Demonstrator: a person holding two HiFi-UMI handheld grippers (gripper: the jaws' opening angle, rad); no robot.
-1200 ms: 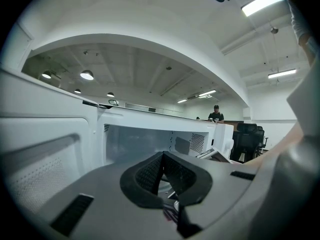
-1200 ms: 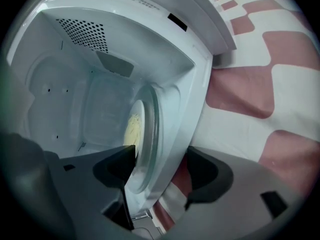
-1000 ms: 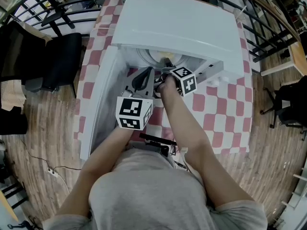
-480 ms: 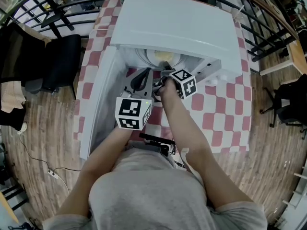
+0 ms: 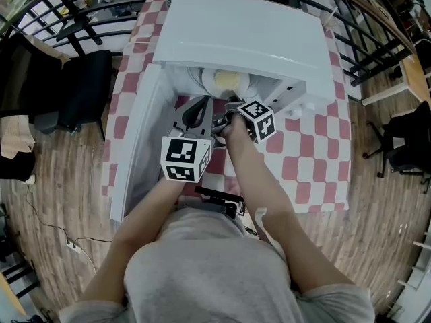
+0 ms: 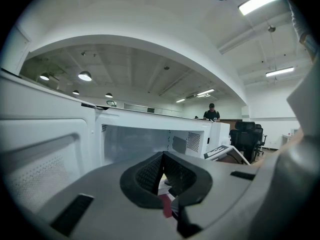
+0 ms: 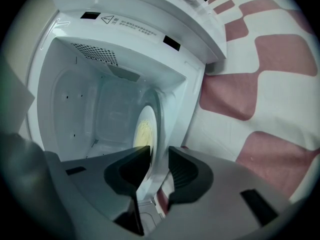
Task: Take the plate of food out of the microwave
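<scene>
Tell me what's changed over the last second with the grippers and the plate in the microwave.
The right gripper has just been closing its jaws, and they now clamp the near rim of the plate of yellow food. The plate is still inside the microwave, not pulled out. The left gripper stayed put, shut and empty, and the door stays open.

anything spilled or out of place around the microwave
Nothing stands out. The plate sits inside the open microwave with its yellow food on it, and nothing is spilled on the checked cloth.
</scene>
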